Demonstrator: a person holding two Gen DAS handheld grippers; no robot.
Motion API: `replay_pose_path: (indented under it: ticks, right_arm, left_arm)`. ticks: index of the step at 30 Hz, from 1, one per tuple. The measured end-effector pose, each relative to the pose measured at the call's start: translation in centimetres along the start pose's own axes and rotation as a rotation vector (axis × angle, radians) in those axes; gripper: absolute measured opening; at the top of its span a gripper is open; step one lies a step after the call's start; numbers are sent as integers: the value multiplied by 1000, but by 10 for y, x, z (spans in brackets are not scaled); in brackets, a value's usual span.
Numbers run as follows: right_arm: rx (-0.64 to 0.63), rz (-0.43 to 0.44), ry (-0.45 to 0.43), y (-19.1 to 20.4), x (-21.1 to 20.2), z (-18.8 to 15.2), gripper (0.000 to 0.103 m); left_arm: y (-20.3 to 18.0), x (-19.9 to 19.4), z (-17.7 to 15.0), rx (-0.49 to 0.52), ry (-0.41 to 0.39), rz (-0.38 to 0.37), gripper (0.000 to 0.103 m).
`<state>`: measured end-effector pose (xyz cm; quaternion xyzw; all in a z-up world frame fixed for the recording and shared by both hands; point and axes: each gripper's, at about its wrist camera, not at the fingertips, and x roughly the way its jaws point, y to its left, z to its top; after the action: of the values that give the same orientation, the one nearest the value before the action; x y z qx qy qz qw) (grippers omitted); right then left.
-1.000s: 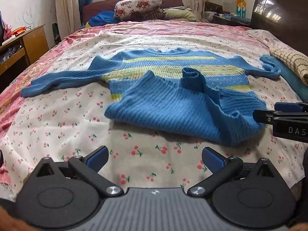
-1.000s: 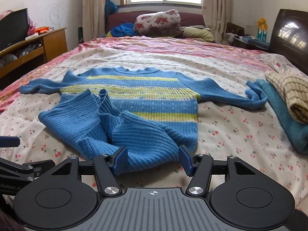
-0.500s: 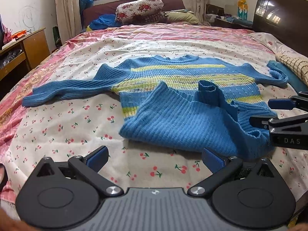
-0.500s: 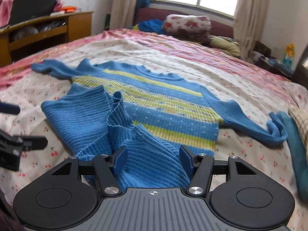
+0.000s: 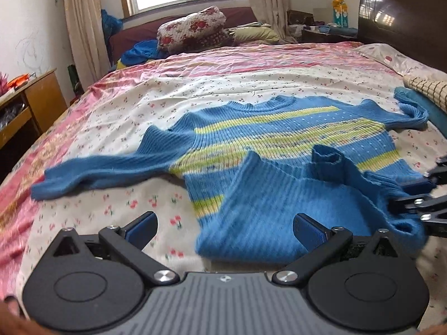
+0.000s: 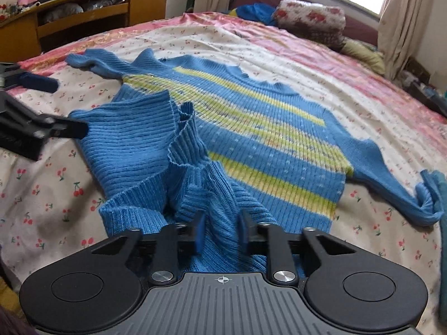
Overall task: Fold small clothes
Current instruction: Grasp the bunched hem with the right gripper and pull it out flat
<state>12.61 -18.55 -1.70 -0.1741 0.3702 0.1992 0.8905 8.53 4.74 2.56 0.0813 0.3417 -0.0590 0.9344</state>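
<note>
Wide bed (image 5: 251,89) under a cream sheet printed with small red cherries, pink satin quilt along its far edge; taken as landmark.

Blue ribbed knit sweater with yellow-green stripes (image 5: 293,139) lies flat in the middle of the bed, neckline toward the window end. One sleeve stretches out over the sheet toward the wooden side cabinet (image 5: 25,103); the other reaches toward the dark headboard (image 5: 402,14), its cuff beside a folded teal cloth (image 6: 442,195). Hem part is turned up over the body in a bunched, standing fold at the near bed edge.

Rolled floral quilt (image 5: 192,28) at the far end of the bed, below the window.

Left gripper (image 5: 223,227): jaws spread wide, hovering over the near edge of the bed, one blue pad above bare sheet, the other above the turned-up hem; nothing between the pads is pressed.

Right gripper (image 6: 220,233): jaws closing, a ridge of the sweater's hem rising between the blue pads, which are blurred. Cloth fills the gap and the pads press its sides.
</note>
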Motion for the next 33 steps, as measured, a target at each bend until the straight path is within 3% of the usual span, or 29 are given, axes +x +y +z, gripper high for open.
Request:
replay_pose_path:
  ticks: [2, 6, 8, 11, 13, 20, 22, 27, 33]
  right_arm:
    - [22, 21, 6, -4, -3, 1, 9]
    - [57, 45, -8, -11, -19, 1, 8]
    - [81, 56, -17, -15, -27, 1, 8]
    - [125, 79, -33, -22, -40, 0, 8]
    - [152, 94, -43, -27, -45, 0, 8]
    - [193, 107, -48, -36, -47, -2, 8]
    - [197, 109, -46, -36, -48, -5, 8]
    - [210, 112, -57, -37, -53, -6, 8]
    - [222, 128, -107, -40, -78, -7, 8]
  left_arm:
    - [1, 8, 4, 15, -5, -4, 103]
    - [5, 28, 14, 32, -12, -42, 103]
    - [6, 36, 20, 42, -4, -67, 98]
    - [10, 50, 26, 27, 25, -96, 80]
    - [12, 62, 29, 4, 62, -123, 55]
    - [7, 74, 32, -17, 117, -181, 29]
    - [6, 73, 33, -4, 125, -191, 16]
    - [9, 61, 34, -14, 115, -234, 12]
    - [28, 13, 22, -100, 63, -366, 12]
